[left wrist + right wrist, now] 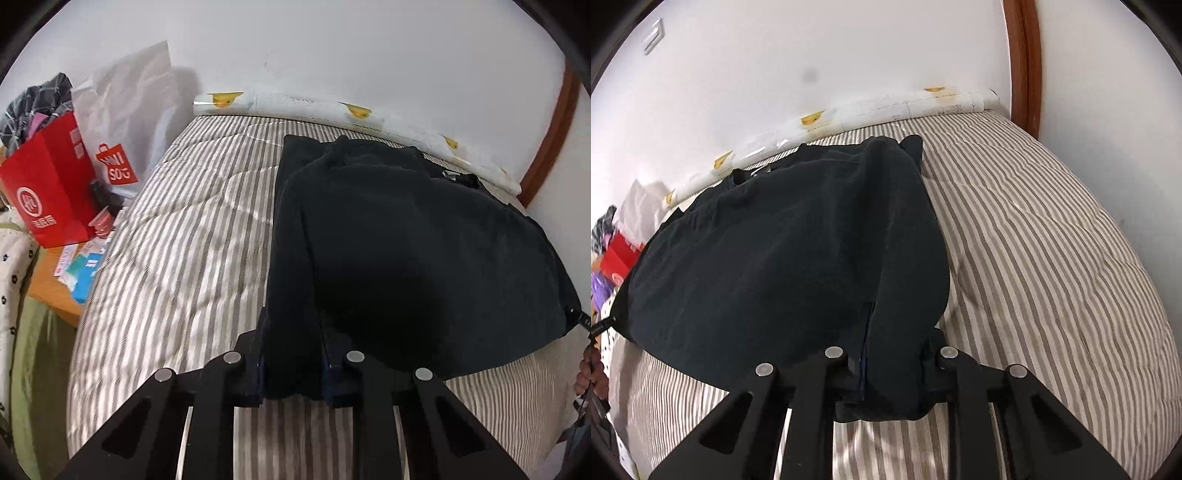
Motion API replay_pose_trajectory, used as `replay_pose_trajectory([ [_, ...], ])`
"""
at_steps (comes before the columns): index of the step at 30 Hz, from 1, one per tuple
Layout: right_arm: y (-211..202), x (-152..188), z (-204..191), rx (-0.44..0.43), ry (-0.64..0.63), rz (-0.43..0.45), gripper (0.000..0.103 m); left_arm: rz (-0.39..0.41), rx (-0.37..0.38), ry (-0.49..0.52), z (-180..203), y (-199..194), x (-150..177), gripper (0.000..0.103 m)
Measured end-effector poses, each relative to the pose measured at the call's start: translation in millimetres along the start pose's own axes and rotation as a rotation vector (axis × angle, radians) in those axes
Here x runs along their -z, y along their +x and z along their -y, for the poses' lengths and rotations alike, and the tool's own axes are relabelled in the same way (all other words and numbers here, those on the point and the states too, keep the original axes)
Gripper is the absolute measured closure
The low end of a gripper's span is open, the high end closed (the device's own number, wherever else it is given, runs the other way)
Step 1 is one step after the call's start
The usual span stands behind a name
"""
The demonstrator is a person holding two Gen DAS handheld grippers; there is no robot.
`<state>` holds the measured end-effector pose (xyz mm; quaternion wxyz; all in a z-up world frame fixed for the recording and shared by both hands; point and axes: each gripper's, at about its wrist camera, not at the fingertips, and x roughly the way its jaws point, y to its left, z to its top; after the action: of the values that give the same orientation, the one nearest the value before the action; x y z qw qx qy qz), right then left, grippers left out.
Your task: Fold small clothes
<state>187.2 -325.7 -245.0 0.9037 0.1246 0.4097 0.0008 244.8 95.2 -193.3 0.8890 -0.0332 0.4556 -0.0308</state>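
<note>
Left wrist view shows the left claw (291, 363) pinching the near left corner of the dark garment (406, 236). Cloth is bunched between its two fingers, so it is closed on the garment. Far to the left, off the bed, a red bag (51, 184) stands on a small wooden surface (55, 291) with bits of paper around it. It is well apart from the work.

The garment lies in the middle of the striped bed (184, 240). Its far end reaches close to the wall, and its near edge hangs between the two claws. It looks already doubled over along both long sides, so it is a narrow strip now.

Right wrist view shows the right claw (890, 363) closed on the near right corner of the same garment, with a thick wad of cloth between its fingers.

I think the step now is to lift the near edge and carry it to the far end. To do it well, both claws should rise together and stay level with each other. They should keep the edge pulled straight, not saggy. Move slowly, so the side folds do not fall open. Lay the near edge right on the far edge, corner on corner. Let go only when the cloth lies flat.
</note>
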Motion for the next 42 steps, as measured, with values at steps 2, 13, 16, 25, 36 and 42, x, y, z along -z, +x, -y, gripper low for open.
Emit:
replay_pose_trajectory([
  [2,-11,13,-2,0.008,-0.014,-0.004,0.085,0.004,0.001,0.002,-1,-13,12,0.083],
  [13,-60,58,-5,0.058,-0.057,-0.004,0.081,0.007,-0.025,-0.025,-3,-59,64,0.08],
  [16,-77,62,-6,0.091,-0.063,0.006,0.075,0.008,-0.045,-0.042,-3,-69,66,0.076],
  [25,-129,55,-42,0.113,-0.091,0.16,0.051,0.027,0.015,-0.116,-17,-105,91,0.039],
  [36,-80,60,-154,-0.041,-0.217,0.127,0.051,0.012,0.138,-0.174,-18,-100,110,0.04],
  [42,-39,69,-196,-0.063,-0.284,0.098,0.051,-0.04,0.205,-0.261,-24,-67,111,0.041],
])
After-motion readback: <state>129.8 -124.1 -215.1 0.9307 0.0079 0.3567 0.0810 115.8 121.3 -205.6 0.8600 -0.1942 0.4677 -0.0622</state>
